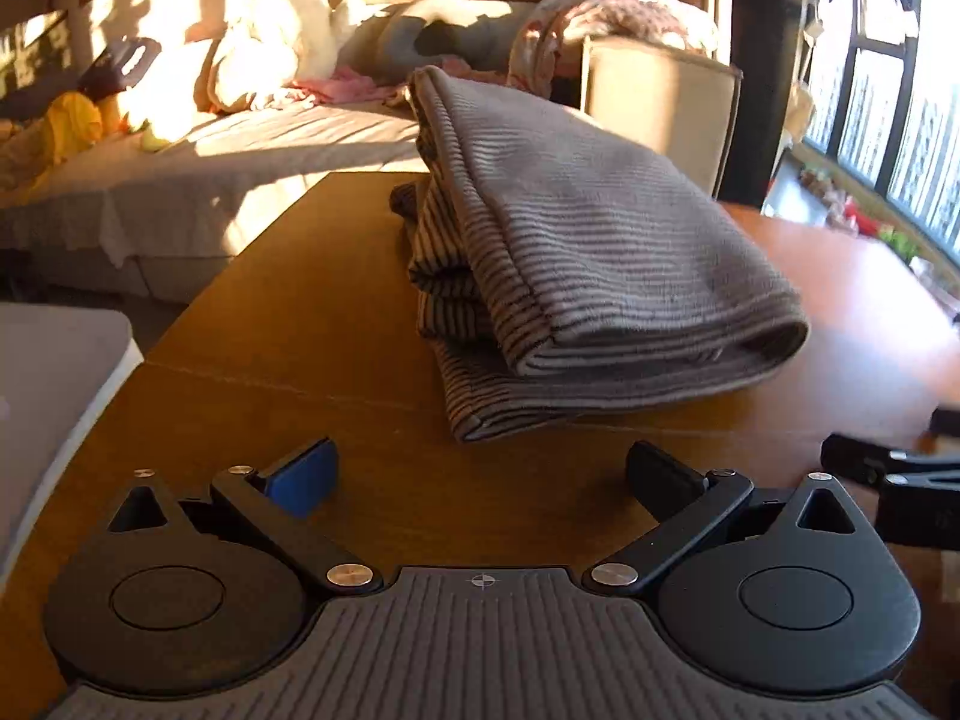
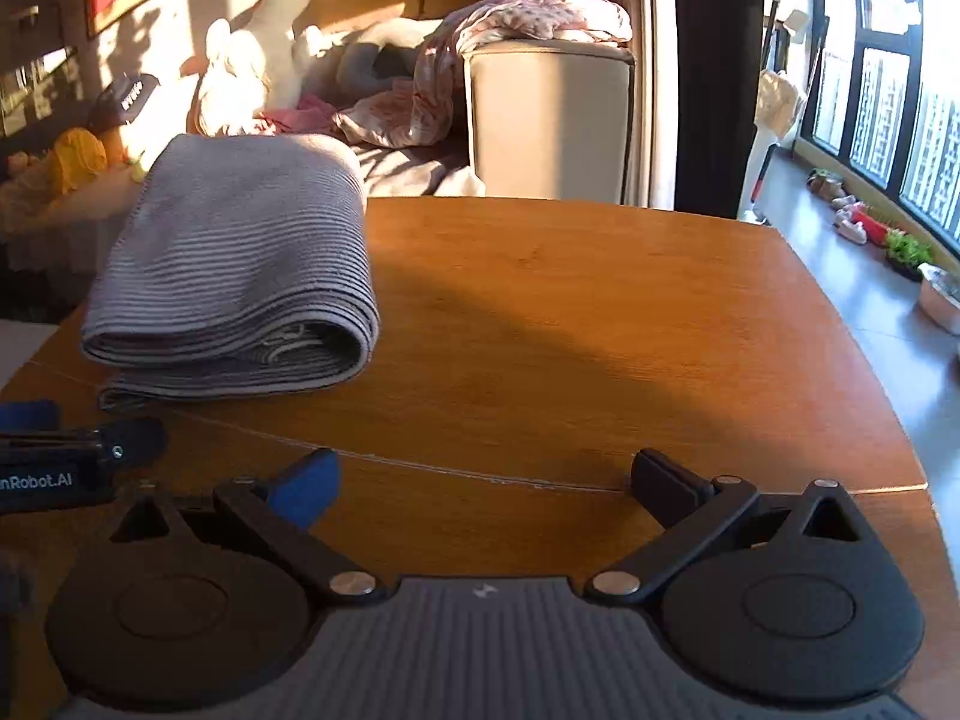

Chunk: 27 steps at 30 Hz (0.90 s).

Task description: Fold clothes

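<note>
table (image 2: pixel 570 312): brown wood, sunlit, a thin seam across it | garment (image 1: pixel 576 264): striped grey, folded, lying on the table | left gripper (image 1: pixel 480 474): jaws wide, empty | right gripper (image 2: pixel 483 480): jaws wide, empty | room: bed (image 1: pixel 198 162) with soft toys behind, window (image 2: pixel 888 90) to the right

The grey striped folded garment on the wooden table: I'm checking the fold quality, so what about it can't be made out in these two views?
- Grey striped folded garment: its far end, left wrist view, hidden by its own raised bulk.
- Its underside, both views, pressed to the wooden table.
- Its left side, right wrist view, turned away from the camera.
- Garment type: sleeves or legs are tucked inside the folds.
</note>
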{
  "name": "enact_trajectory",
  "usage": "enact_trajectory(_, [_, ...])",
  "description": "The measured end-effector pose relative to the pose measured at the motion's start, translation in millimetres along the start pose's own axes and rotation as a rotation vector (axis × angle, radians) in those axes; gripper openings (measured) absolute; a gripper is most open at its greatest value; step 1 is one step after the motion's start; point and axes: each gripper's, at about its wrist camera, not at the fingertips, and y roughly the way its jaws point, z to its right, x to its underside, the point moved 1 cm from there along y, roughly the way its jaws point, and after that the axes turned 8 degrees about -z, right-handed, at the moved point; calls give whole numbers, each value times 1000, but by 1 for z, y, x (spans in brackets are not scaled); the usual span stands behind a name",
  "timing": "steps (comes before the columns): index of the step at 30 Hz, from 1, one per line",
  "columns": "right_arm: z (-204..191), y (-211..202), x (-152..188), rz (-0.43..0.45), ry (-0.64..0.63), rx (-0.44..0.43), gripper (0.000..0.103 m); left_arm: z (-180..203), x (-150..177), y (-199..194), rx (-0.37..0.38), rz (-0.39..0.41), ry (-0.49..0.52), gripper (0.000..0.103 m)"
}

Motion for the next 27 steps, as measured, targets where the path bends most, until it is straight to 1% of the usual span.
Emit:
enact_trajectory(10, [5, 2, 1, 13, -32, -33, 103, -2, -2, 4, 2, 15, -27, 103])
enact_trajectory(12, [6, 1, 3, 16, -27, -33, 103, 1, -2, 5, -10, 12, -16, 103])
enact_trajectory(27, [9, 1, 3, 21, -4, -17, 103, -1, -1, 4, -9, 15, -18, 103])
